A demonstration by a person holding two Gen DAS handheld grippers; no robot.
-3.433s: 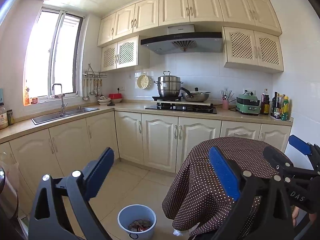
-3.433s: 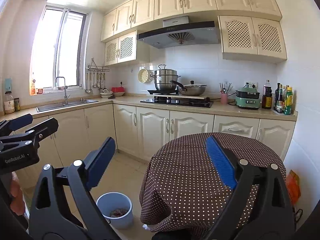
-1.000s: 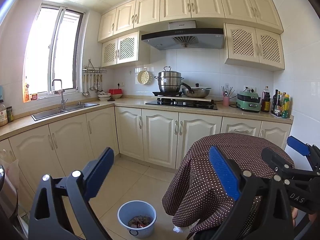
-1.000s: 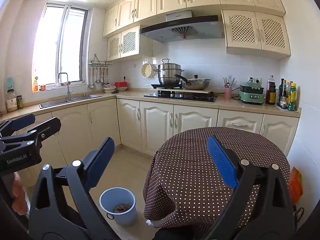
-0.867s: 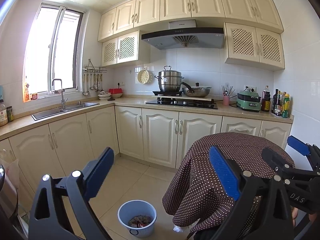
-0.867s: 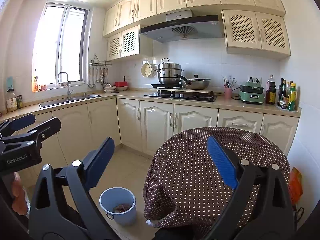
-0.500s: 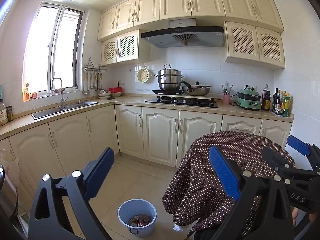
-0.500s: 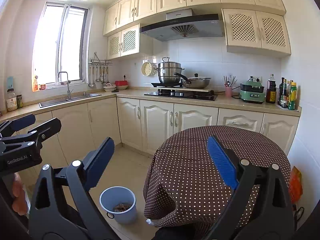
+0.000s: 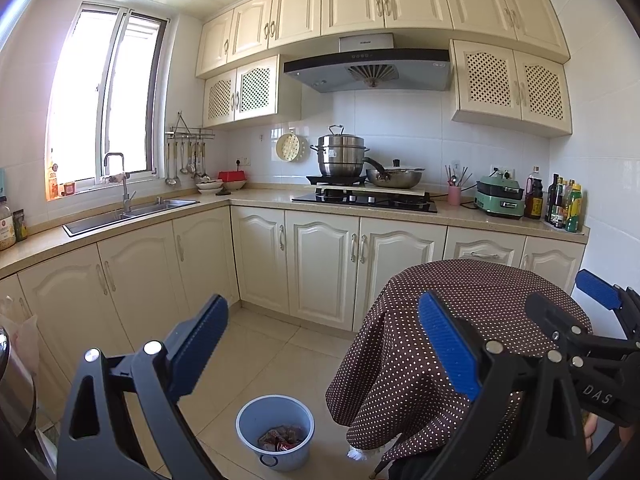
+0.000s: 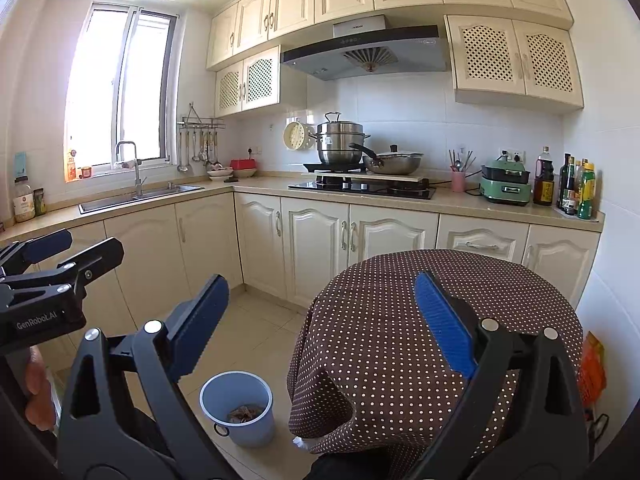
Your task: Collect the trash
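Note:
A light blue bin (image 9: 275, 432) stands on the tiled floor left of the round table, with crumpled wrappers (image 9: 281, 438) at its bottom. It also shows in the right wrist view (image 10: 238, 407). My left gripper (image 9: 324, 344) is open and empty, held high above the floor and the bin. My right gripper (image 10: 322, 322) is open and empty, over the table's near left edge. The left gripper shows at the left edge of the right wrist view (image 10: 60, 254). The table's brown dotted cloth (image 10: 400, 320) is bare.
Cream cabinets (image 9: 320, 268) and a counter run along the left and back walls, with a sink (image 9: 128, 212), a stove with pots (image 9: 360, 196) and bottles (image 9: 564, 208). An orange packet (image 10: 592, 368) hangs right of the table. A white scrap (image 9: 356, 454) lies under the cloth's hem.
Both views have drifted slightly; the kitchen sits a little higher in frame than 3.4 s ago. Both grippers stay open and empty.

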